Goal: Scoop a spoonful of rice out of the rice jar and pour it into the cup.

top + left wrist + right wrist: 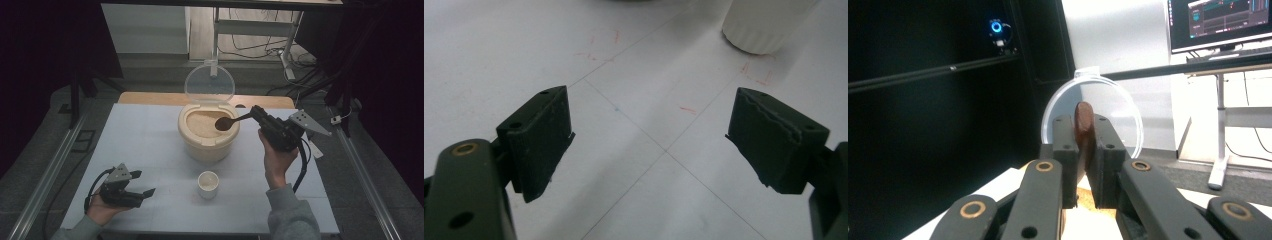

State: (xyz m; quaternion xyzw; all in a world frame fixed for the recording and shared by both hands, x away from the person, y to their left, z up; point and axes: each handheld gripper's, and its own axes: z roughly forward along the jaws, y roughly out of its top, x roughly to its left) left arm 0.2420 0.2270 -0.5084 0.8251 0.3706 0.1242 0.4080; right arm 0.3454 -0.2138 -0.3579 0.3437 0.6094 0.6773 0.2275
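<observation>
Right hand-held gripper (256,113) raised over the beige rice container (208,132) at the middle of the bench (145,145), jaws clamped tight on the handle of a dark wooden spoon (227,122). Spoon bowl hanging just above the pale grain inside the container, near its right rim. Seen edge-on in the right gripper view, spoon (1083,125) pinched between the two black pads, clear round lid (1120,107) standing upright behind it. Lid (209,83) hinged open at the container's far side.

Left hand-held gripper (142,192) resting low at the near left of the bench, jaws spread wide, nothing between them. Small white cup (208,183) upright in front of the container, well apart from the spoon; its ribbed base (764,25) visible beyond the open pads.

No readable brand or label on container, cup or spoon. Faint red pen marks (687,109) on the bench sheet, illegible. Monitor (1220,22) in the background with coloured text too small to read.
</observation>
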